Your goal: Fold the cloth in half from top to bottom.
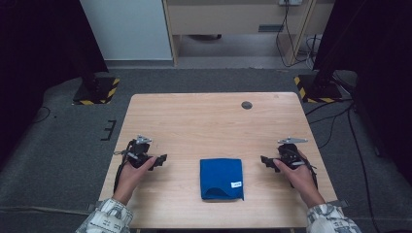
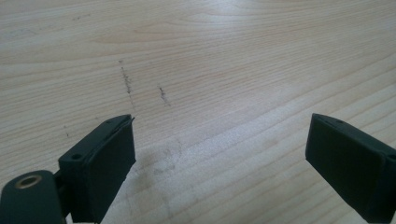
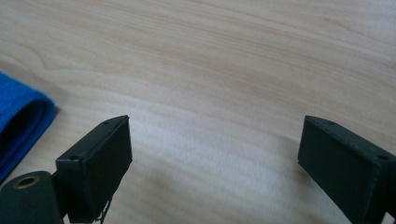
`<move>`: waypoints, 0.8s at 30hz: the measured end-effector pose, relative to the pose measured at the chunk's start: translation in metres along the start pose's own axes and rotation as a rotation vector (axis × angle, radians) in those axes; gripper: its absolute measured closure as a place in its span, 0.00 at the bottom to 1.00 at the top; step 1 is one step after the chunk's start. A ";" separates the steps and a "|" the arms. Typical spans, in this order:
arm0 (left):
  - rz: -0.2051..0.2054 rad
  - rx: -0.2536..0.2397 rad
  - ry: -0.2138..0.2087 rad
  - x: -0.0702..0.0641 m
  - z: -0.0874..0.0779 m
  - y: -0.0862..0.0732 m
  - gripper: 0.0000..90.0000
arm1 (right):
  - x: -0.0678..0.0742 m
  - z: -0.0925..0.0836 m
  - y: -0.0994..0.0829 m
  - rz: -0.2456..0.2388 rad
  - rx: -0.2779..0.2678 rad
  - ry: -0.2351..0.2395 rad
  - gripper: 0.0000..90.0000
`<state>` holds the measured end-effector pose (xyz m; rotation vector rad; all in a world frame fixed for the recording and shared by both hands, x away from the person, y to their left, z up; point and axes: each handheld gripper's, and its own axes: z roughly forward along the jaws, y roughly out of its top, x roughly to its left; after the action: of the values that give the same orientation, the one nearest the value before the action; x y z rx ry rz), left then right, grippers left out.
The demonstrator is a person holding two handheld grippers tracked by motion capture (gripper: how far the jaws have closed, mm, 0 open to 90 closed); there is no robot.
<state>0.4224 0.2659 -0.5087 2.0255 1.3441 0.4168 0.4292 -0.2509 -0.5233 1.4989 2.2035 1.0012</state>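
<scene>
Resting on the wooden table point(image 1: 204, 121), our left gripper point(image 1: 159, 161) sits with its jaws spread wide over bare wood. Between our hands lies the blue cloth point(image 1: 221, 178), folded into a neat thick square with a small white tag at its near right corner. Our right gripper point(image 1: 266, 162) rests just beside it, jaws spread apart too.

Folded towel point(image 1: 221, 178) on table point(image 1: 209, 116), near the front edge, about midway across. Left gripper point(image 1: 159, 161) well left of towel, right gripper point(image 1: 266, 161) to its right, both apart from it. Small round disc point(image 1: 247, 105) far behind, near back edge.
</scene>
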 end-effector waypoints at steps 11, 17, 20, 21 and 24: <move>-0.027 0.011 0.032 0.013 0.018 0.013 0.08 | -0.012 0.020 0.031 0.036 -0.021 -0.059 0.12; -0.021 0.019 0.047 0.014 0.024 0.016 0.08 | -0.018 0.027 0.037 0.064 -0.015 -0.085 0.11; -0.004 0.029 0.059 0.013 0.027 0.015 0.08 | -0.020 0.031 0.036 0.071 -0.002 -0.090 0.11; -0.007 0.033 0.057 0.013 0.028 0.015 0.08 | -0.020 0.033 0.036 0.076 0.005 -0.093 0.11; -0.005 0.042 0.059 0.012 0.032 0.014 0.08 | -0.020 0.037 0.035 0.080 0.026 -0.108 0.09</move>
<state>0.4564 0.2624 -0.5240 2.0580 1.4041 0.4529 0.4832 -0.2479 -0.5285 1.6252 2.1044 0.8957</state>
